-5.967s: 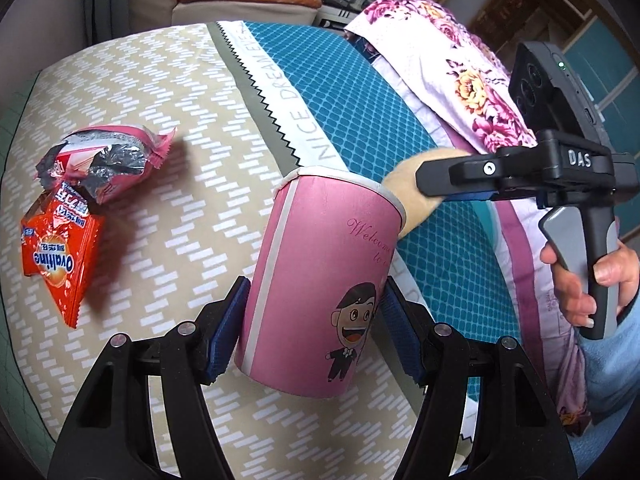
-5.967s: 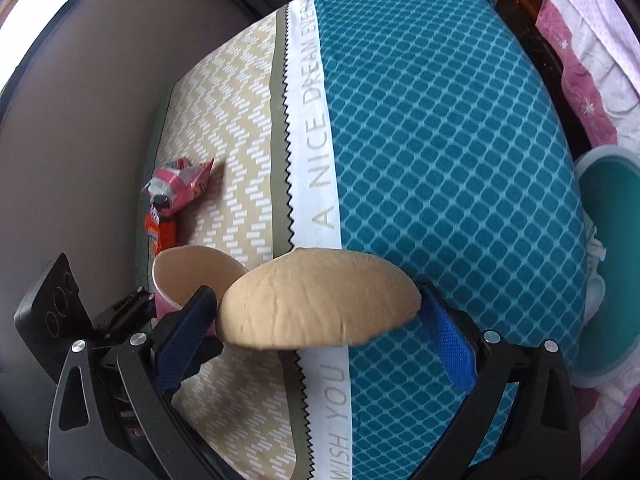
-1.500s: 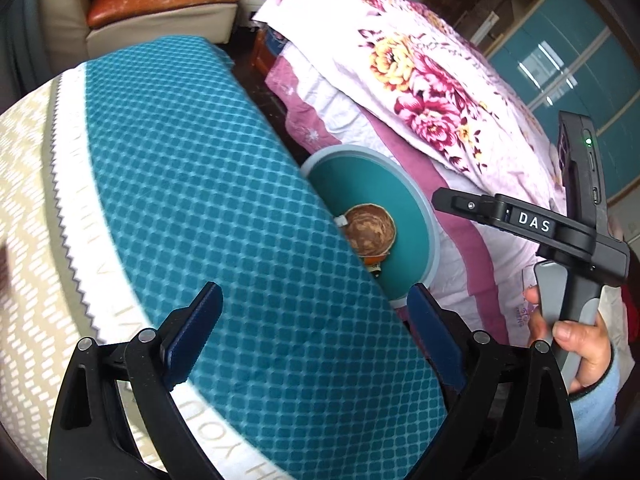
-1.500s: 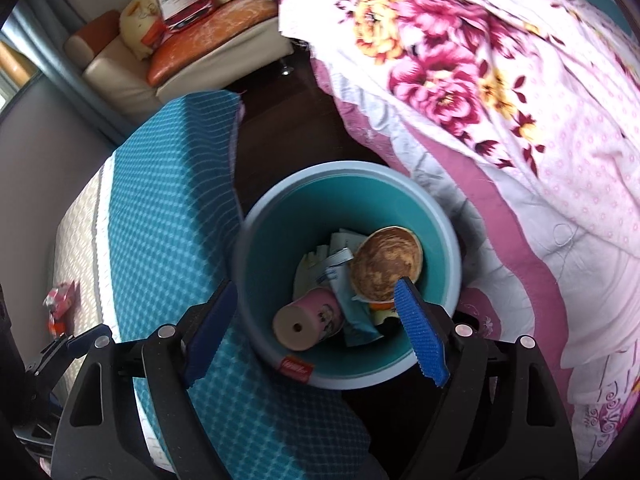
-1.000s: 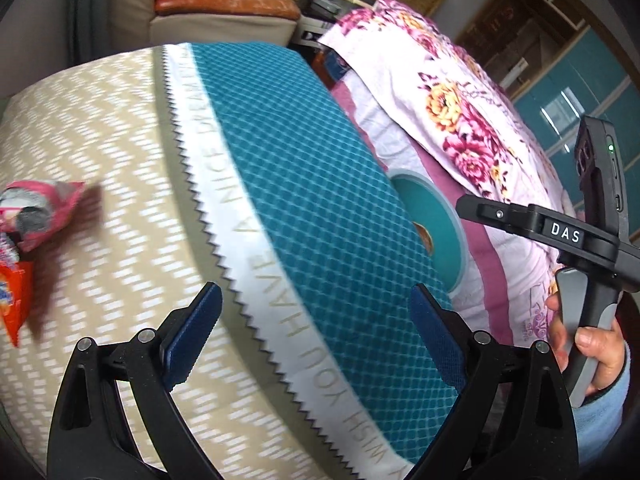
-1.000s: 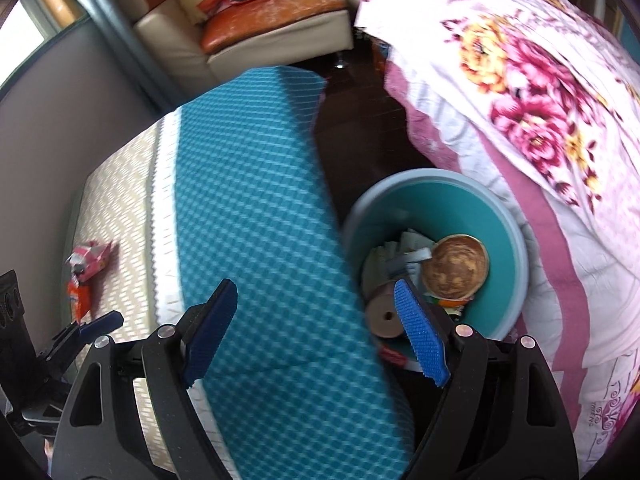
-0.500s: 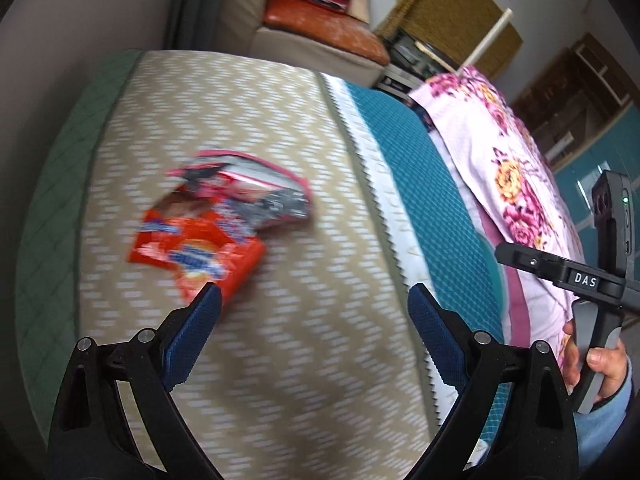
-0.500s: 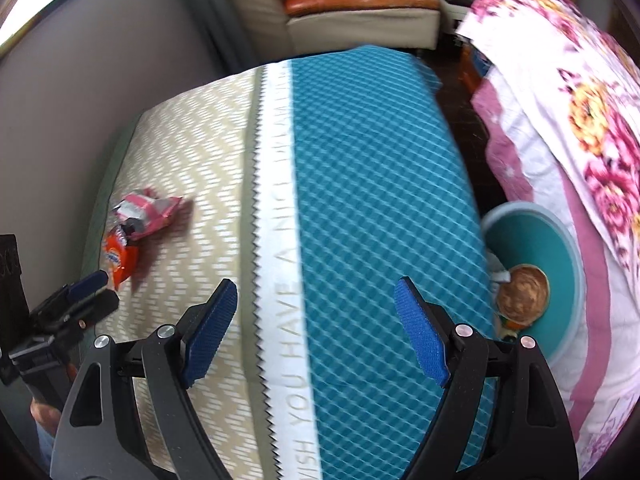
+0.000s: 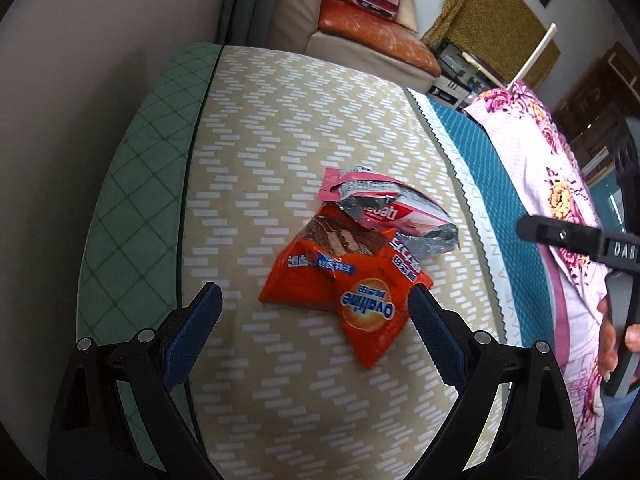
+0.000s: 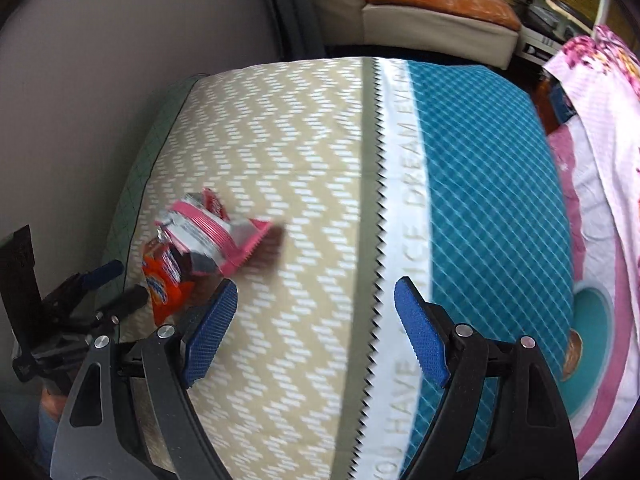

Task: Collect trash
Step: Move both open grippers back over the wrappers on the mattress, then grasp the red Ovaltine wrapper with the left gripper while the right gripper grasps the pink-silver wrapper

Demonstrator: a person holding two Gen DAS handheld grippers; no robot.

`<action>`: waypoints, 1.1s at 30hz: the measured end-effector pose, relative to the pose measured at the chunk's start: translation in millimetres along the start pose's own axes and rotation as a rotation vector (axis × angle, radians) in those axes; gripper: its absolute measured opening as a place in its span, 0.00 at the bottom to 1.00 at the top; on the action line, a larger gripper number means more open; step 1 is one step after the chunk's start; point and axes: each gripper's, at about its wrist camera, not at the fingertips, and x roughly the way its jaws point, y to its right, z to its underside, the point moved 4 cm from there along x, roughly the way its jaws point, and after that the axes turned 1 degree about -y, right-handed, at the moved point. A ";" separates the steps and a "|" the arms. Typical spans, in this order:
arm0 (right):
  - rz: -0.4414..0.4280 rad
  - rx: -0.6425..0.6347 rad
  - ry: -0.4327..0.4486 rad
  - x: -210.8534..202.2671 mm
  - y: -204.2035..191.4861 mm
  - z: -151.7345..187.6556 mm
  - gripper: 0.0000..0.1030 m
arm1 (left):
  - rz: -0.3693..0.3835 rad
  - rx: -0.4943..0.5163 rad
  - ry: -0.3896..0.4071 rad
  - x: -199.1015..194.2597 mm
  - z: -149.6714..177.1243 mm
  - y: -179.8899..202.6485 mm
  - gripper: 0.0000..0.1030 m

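Two wrappers are left on the cushion: an orange Ovaltine packet [image 9: 352, 280] and, overlapping its far edge at one o'clock, a torn pink foil wrapper [image 9: 384, 204]. Both my left gripper [image 9: 312, 332] and my right gripper [image 10: 310, 328] stand wide apart with nothing between the pads. From my left view the Ovaltine packet lies just ahead of the tips, toward my right pad. From my right view both wrappers sit at ten o'clock, blurred. The teal bin [image 10: 592, 344] at three o'clock already holds what looks like a brown bowl, so part of the job seems done. Nothing blocks the wrappers; the floral bedding [image 9: 532, 148] lies well clear.
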 end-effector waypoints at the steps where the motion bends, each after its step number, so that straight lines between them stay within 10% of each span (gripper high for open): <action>1: -0.012 -0.004 -0.006 5.1 -5.5 -5.3 0.75 | -0.003 0.009 -0.004 3.1 0.4 0.3 0.91; 17: -0.187 0.031 -0.124 83.9 -42.8 -39.1 0.75 | -0.002 0.082 -0.023 26.1 2.9 0.3 0.94; 25: -0.150 -0.055 -0.076 88.0 -49.8 -34.3 0.36 | 0.008 0.084 -0.030 32.0 -3.1 7.7 0.95; 30: -0.141 -0.033 -0.031 68.7 -34.4 -30.9 0.35 | 0.017 0.090 -0.022 33.3 -5.2 16.0 0.94; 33: -0.123 -0.016 -0.010 56.2 -20.6 -24.2 0.35 | 0.017 0.090 -0.029 36.3 -5.8 20.7 0.75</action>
